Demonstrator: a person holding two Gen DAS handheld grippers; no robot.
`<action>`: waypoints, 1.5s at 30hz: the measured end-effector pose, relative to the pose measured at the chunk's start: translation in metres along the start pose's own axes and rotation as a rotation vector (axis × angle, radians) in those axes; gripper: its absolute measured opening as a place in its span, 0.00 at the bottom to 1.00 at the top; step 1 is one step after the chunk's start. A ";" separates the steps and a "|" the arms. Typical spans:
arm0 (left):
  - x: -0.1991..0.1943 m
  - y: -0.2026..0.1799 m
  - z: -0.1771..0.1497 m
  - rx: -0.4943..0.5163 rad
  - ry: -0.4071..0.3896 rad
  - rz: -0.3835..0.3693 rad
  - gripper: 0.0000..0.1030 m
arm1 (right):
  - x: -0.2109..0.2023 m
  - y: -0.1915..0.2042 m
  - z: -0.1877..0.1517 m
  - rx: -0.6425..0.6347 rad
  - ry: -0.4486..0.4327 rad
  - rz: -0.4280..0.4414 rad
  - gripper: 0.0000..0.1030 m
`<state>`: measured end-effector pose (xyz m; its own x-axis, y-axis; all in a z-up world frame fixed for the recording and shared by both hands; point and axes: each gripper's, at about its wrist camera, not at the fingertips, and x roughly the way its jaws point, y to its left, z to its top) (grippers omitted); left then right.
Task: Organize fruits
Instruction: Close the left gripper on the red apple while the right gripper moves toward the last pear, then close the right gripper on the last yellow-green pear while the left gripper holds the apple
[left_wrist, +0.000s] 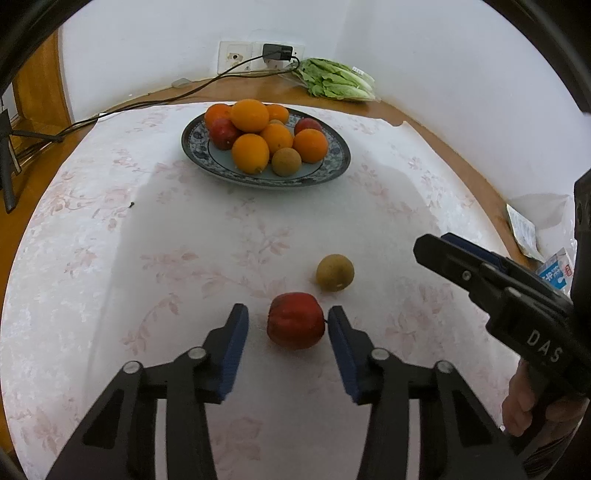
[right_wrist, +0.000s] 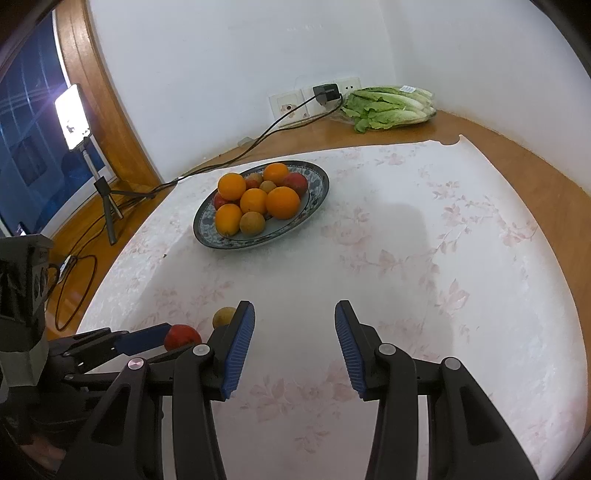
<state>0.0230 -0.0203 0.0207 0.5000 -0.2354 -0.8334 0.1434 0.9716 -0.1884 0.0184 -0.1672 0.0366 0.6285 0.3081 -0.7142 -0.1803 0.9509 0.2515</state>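
Apple (left_wrist: 296, 319) between spread left tool (left_wrist: 288, 325) pads, right tool (right_wrist: 294, 319) empty

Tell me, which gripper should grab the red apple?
Probably left: the left gripper is open around the red apple. The right gripper is open over bare tablecloth.

Red apple (left_wrist: 296, 320) and brown kiwi (left_wrist: 335, 272) lie loose before the fruit-heaped plate (left_wrist: 334, 168).

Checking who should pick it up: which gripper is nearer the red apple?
Left. The left gripper straddles the red apple, fingers open on either side. The right gripper sits off to the apple's right, open over bare cloth.
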 end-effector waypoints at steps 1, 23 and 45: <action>0.000 0.000 0.000 0.001 0.000 -0.004 0.41 | 0.000 0.000 0.000 0.001 0.001 0.000 0.45; -0.017 0.042 0.010 -0.097 -0.058 0.028 0.31 | 0.015 0.028 -0.005 -0.038 0.051 0.056 0.45; -0.018 0.056 0.012 -0.134 -0.065 0.024 0.31 | 0.050 0.051 -0.010 -0.115 0.107 0.070 0.26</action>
<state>0.0323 0.0379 0.0313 0.5565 -0.2093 -0.8041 0.0175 0.9705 -0.2405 0.0332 -0.1031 0.0075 0.5286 0.3689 -0.7645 -0.3102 0.9223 0.2306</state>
